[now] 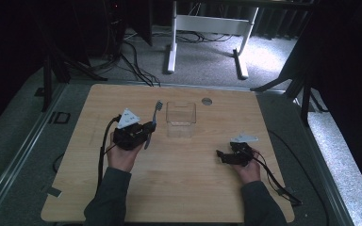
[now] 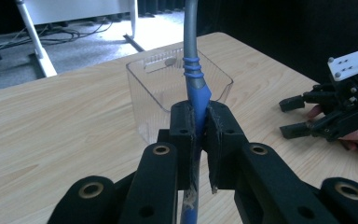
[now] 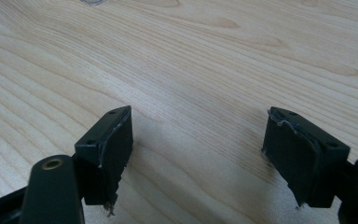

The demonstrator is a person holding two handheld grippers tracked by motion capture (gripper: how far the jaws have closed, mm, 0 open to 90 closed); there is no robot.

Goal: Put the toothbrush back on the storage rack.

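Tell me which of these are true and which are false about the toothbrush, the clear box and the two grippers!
1. The left gripper is shut on the toothbrush. True.
2. The toothbrush is lying inside the clear box. False: it is held between the pads outside the box, which has nothing in it.
3. The right gripper has its jaws open with nothing between them. True.
4. The right gripper is holding the clear box. False: it sits apart from the box, over bare table.
5. The toothbrush handle is red. False: it is blue and grey.
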